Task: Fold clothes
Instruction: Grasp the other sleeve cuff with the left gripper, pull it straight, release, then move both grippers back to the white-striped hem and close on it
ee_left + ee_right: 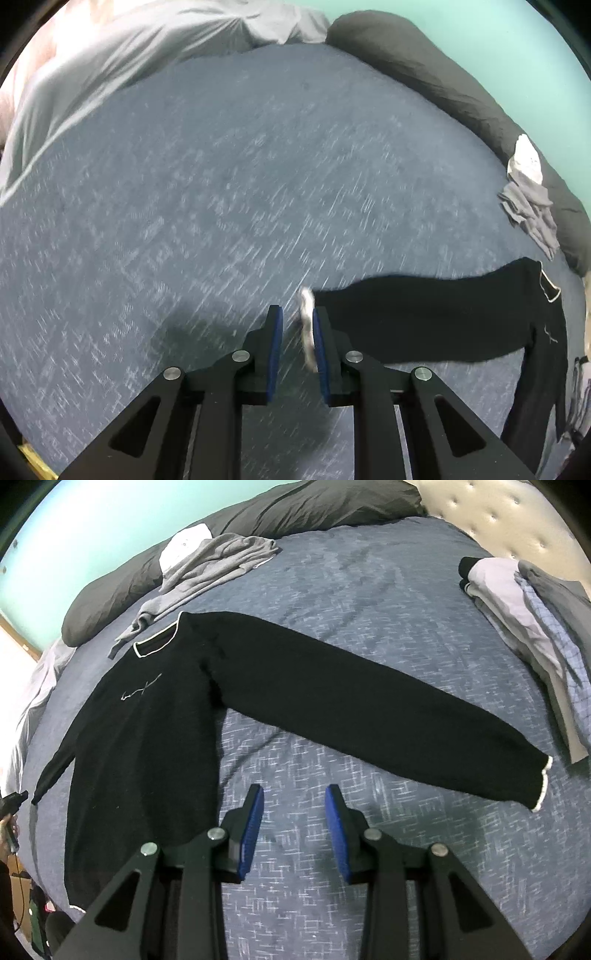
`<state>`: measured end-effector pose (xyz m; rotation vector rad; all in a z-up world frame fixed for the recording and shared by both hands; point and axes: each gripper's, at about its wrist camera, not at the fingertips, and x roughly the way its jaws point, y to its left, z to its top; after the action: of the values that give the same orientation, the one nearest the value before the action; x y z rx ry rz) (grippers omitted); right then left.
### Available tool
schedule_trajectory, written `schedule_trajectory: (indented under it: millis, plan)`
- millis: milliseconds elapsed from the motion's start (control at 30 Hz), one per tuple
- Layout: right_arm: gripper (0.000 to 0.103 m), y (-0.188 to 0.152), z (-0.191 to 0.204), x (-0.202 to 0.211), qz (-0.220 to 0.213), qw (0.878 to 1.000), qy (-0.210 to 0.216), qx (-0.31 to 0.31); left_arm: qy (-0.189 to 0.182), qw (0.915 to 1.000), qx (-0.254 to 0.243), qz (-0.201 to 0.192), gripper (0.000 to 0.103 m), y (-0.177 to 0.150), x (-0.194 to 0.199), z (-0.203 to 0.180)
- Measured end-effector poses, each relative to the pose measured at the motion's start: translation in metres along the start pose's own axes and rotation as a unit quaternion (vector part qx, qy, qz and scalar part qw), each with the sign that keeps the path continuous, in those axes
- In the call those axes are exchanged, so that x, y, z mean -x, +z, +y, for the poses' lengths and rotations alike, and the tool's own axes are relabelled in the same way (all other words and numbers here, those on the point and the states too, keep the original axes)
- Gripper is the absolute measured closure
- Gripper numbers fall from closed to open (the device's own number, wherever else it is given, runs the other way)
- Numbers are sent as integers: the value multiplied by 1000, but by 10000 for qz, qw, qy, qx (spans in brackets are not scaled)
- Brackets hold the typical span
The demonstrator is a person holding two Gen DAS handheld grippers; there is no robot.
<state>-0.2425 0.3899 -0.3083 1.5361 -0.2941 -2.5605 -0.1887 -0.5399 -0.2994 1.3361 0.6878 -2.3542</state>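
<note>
A black sweater (147,720) with white trim lies flat, front up, on the blue patterned bedcover (369,590). Its right sleeve stretches out to a white cuff (543,786). My right gripper (295,823) hovers open over bare cover just right of the sweater's body, holding nothing. In the left wrist view the other sleeve (424,321) runs in from the right. Its white cuff (306,317) lies between the fingers of my left gripper (297,332), against the right pad. The jaws stand apart there. That view is blurred by motion.
A crumpled grey garment (221,561) and a white item (184,546) lie beyond the sweater's collar. A stack of folded clothes (517,609) sits at the right. A dark duvet roll (295,509) lines the far side, by a tufted headboard (498,509). Pale grey bedding (110,55) lies far left.
</note>
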Motion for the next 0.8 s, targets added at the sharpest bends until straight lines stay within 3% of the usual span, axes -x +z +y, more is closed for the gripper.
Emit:
schedule_trajectory:
  millis: [267, 367, 400, 467, 667, 800]
  plan:
    - [69, 0, 8, -3, 31, 10000, -8, 52, -579, 9972, 469, 70, 82, -16, -20, 7]
    - [69, 1, 9, -2, 24, 10000, -16, 69, -509, 9978, 424, 64, 83, -19, -23, 5]
    - [69, 2, 9, -2, 17, 10000, -19, 66, -467, 9981, 390, 63, 93, -19, -23, 4]
    - [69, 2, 9, -3, 20, 10000, -22, 56, -339, 9988, 347, 27, 103, -21, -23, 4]
    - [69, -2, 10, -6, 61, 10000, 5, 51, 197, 9992, 292, -179, 103, -19, -11, 13]
    - [69, -4, 11, -9, 88, 9999, 24, 48, 96, 9990, 386, -201, 103, -20, -2, 21]
